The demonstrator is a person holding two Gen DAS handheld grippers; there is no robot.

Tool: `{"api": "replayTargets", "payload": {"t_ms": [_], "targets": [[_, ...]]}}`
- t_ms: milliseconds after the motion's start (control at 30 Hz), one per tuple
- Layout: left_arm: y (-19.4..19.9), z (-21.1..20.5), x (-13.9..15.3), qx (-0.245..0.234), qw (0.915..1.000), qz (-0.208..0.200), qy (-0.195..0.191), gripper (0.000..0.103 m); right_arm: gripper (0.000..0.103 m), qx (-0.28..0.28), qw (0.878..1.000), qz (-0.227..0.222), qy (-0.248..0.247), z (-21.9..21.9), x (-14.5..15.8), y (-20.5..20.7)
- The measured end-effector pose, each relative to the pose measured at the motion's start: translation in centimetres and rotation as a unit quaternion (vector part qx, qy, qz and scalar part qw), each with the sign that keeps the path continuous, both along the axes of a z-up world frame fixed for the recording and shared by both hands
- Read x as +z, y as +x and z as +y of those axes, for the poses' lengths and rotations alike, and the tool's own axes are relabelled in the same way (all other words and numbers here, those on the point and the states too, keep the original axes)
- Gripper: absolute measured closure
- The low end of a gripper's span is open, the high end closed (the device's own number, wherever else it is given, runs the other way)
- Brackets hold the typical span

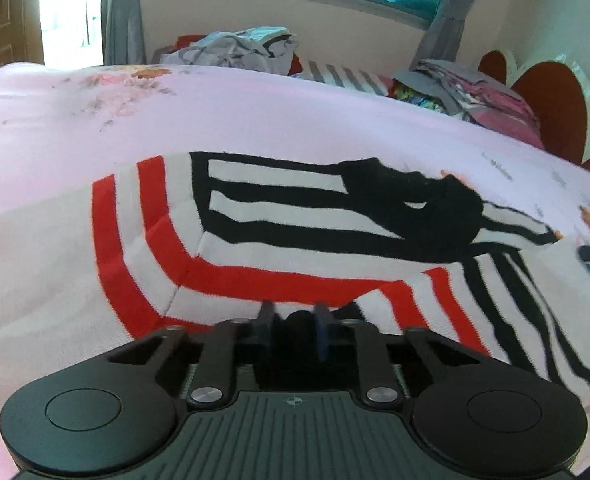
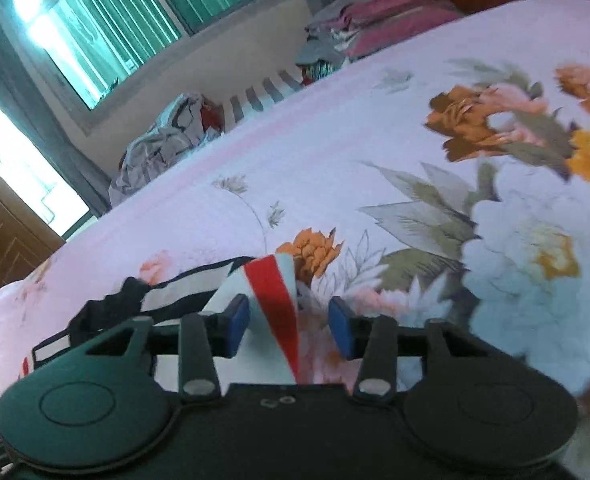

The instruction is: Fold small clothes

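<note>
A floral bedsheet (image 2: 435,128) covers a bed, with a striped top (image 1: 255,240) spread flat on it. The left gripper (image 1: 295,312) hovers at the top's near edge, jaws narrowly parted and empty. The right gripper (image 2: 289,320) stands open around a raised corner of the top; unpinched, that corner could slump and spoil the fold.

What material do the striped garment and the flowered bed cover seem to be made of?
The striped garment looks like a thick knit, perhaps cotton or acrylic: matte, slightly fuzzy, with soft-edged red, black and white bands and a raised seam. The flowered bed cover looks like thin, smooth woven fabric, probably cotton or polyester: the flowers seem printed, and it lies flat with a faint sheen. The exact fibres cannot be told.
</note>
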State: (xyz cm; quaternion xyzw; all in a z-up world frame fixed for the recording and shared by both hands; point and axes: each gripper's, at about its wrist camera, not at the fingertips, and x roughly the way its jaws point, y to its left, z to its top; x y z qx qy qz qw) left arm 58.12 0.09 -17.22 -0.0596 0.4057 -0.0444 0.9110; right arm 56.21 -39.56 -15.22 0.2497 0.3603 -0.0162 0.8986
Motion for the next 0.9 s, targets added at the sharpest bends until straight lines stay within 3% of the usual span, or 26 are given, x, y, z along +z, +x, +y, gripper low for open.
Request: {"api": "replayTargets", "payload": {"t_ms": [33,133,200,267,333,533,567,600,633,667,767,900], "targets": [[-0.1,-0.1,0.0,-0.001,1.0,-0.004,0.004,0.087,0.078,0.006,1.0,0.002,-0.004,0.1,-0.2,0.3],[-0.4,-0.3,0.0,0.001,0.9999,-0.015,0.009,0.092,0.089,0.017,0.999,0.009,-0.043,0.9,-0.2,0.5],[-1.1,0.0,0.8,0.02,0.9987,-0.047,0.002,0.092,0.093,0.024,0.996,0.011,-0.089,1.7,0.0,0.3],[-1.4,0.1,1.0,0.028,0.998,-0.055,0.011,0.092,0.094,0.037,0.99,0.01,-0.133,2.7,0.3,0.1],[-0.9,-0.1,0.0,0.03,0.9989,-0.029,0.02,0.092,0.094,0.044,0.986,0.011,-0.159,3.3,0.1,0.2],[-0.5,-0.7,-0.2,0.026,0.9986,-0.026,0.037,0.091,0.093,0.047,0.983,0.007,-0.179,3.8,0.1,0.0],[-0.5,-0.8,-0.1,0.023,0.9985,-0.026,0.042,0.088,0.092,0.048,0.982,0.008,-0.185,3.9,0.2,0.0],[-0.5,-0.9,0.0,0.025,0.9981,-0.025,0.051,0.073,0.086,0.048,0.98,0.009,-0.194,4.0,0.3,0.0],[-0.7,-0.9,0.3,0.033,0.9968,-0.028,0.067,0.051,0.078,0.047,0.978,0.009,-0.204,4.1,0.5,0.1],[-1.1,-1.0,0.9,0.044,0.9949,-0.039,0.082,0.043,0.077,0.049,0.976,0.007,-0.214,4.2,0.7,0.0],[-2.3,-1.0,2.9,0.052,0.9911,-0.086,0.087,0.04,0.078,0.062,0.97,-0.013,-0.236,5.1,1.9,-1.0],[-1.8,-4.5,3.8,-0.005,0.9904,-0.098,0.097,0.04,0.082,0.098,0.96,-0.032,-0.259,7.4,2.6,-1.4]]}}
